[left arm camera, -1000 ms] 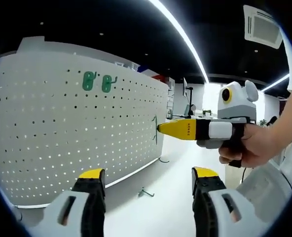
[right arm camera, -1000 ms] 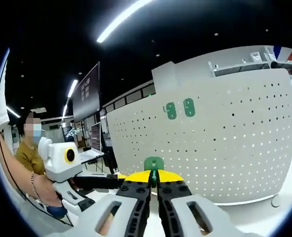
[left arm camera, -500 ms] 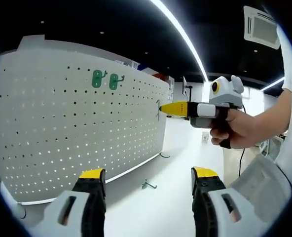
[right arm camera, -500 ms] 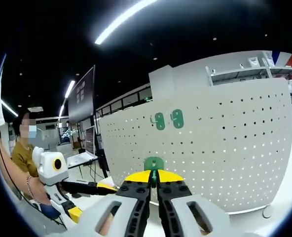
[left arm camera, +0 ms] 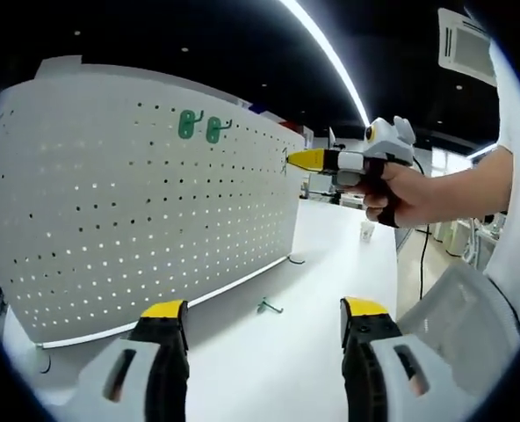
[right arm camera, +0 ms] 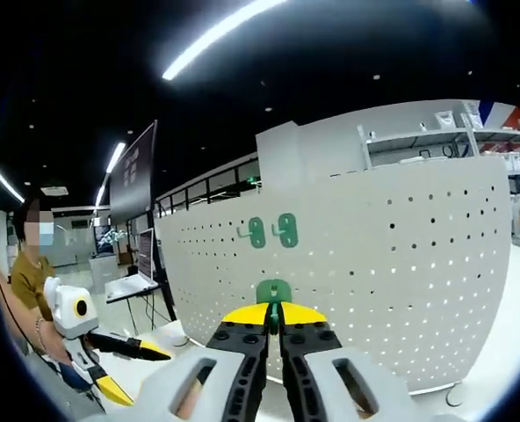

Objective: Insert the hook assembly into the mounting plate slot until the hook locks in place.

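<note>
**Green hook pinched in R fingers, near pegboard**

R gripper [right arm camera: 274, 318]: fingers closed tight on a green hook [right arm camera: 273, 291], which sticks up just past the tips. Beyond it stands the white pegboard [right arm camera: 383, 255], w/ two green hooks [right arm camera: 270, 231] already hanging on it above the held one. L gripper [left arm camera: 264, 318]: fingers wide apart, nothing between them, over the white desk [left arm camera: 330, 264]. A loose hook [left arm camera: 268, 306] lies on the desk ahead of the L fingers, near the pegboard's foot. R gripper also seen in L gripper view, up beside the board's edge, held in a hand [left arm camera: 392, 189].
</note>
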### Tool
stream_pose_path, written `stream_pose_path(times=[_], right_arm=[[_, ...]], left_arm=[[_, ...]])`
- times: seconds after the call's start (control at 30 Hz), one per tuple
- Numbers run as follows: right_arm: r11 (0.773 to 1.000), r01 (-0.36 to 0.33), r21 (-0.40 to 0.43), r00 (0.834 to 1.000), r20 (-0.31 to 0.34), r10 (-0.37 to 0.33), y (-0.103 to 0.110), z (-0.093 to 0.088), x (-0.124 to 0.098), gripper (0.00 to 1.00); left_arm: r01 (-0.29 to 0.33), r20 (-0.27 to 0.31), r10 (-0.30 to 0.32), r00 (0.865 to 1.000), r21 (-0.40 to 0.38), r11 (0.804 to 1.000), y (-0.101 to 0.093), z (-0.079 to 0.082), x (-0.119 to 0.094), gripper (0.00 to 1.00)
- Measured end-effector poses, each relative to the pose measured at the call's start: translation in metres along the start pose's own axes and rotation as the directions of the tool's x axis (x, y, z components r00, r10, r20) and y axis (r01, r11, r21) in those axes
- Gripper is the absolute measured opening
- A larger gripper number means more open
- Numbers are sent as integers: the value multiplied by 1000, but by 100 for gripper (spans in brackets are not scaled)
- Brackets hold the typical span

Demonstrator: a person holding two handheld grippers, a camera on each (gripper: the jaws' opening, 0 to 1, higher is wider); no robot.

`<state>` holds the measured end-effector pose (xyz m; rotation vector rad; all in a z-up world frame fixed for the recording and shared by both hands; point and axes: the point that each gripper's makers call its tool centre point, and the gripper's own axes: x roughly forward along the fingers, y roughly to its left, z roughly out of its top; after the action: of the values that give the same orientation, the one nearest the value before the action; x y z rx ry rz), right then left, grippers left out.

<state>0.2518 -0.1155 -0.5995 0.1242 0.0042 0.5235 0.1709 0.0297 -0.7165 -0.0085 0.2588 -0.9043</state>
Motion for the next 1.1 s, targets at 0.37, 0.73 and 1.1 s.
stream_pose_path(times=[0.37,0.73,1.1], right_arm=[[999,46,-20,999,24,-46,-22,16,4,1],[997,71,-38,997,44,-69,-34,29,14,1],[995,91,-51,993,74,-87,-44,45,26,1]], left_arm=[[-9,-40,10,999,9,1000,1,-15,-10,72],[-23,-66,24,998,7,1000,4,-25,-19,72],[-22,-89,23,996,11,1000,0,-32,-23,71]])
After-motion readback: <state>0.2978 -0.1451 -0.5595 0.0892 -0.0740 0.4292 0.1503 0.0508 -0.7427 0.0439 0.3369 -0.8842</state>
